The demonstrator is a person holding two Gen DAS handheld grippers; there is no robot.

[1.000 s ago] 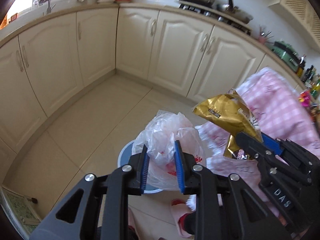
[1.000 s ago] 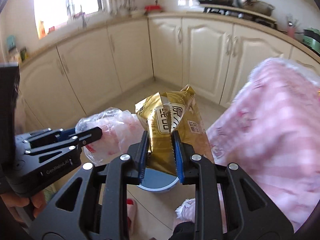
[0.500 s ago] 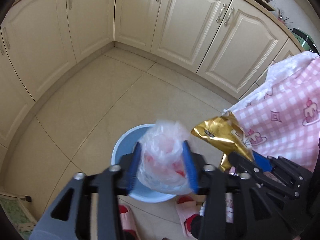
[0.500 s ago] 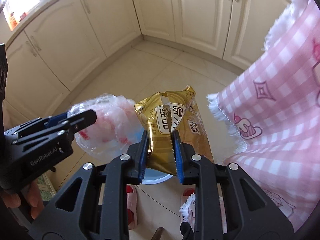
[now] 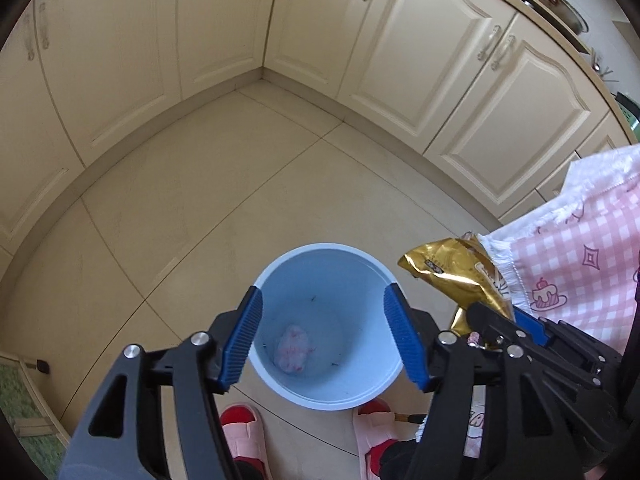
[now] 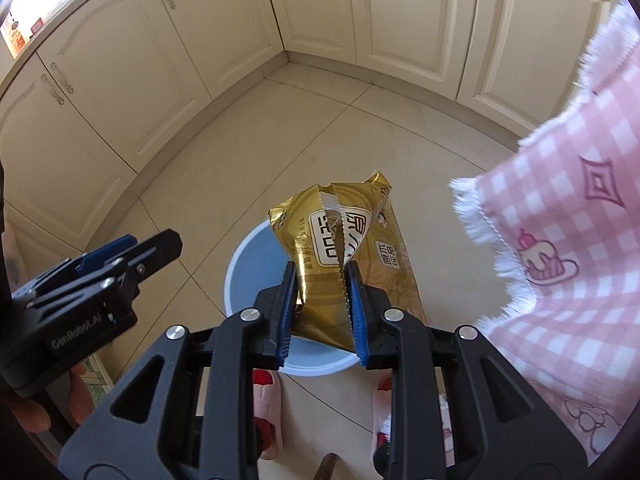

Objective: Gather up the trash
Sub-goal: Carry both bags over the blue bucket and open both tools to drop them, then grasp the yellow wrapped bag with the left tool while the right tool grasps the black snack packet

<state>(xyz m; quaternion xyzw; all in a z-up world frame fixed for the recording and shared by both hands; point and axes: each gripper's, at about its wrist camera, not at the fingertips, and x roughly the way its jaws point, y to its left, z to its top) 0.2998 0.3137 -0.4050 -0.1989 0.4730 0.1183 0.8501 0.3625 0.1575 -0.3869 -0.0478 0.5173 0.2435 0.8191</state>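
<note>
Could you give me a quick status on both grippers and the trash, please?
Left hand-held gripper opening, empty. Plastic bag in the bin. Right hand-held gripper shut on gold wrapper above bin. Nothing blocking.

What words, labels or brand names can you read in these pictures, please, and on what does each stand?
"GenRobot.AI": white lettering on the body of the left hand-held gripper, seen from the right wrist view.
Gold wrapper: large Chinese characters on a white label, split by the tear; one reads "原", the rest cannot be read surely.
Small print on the wrapper: too small to read.
Packets on the windowsill: blurred, unreadable.
</note>
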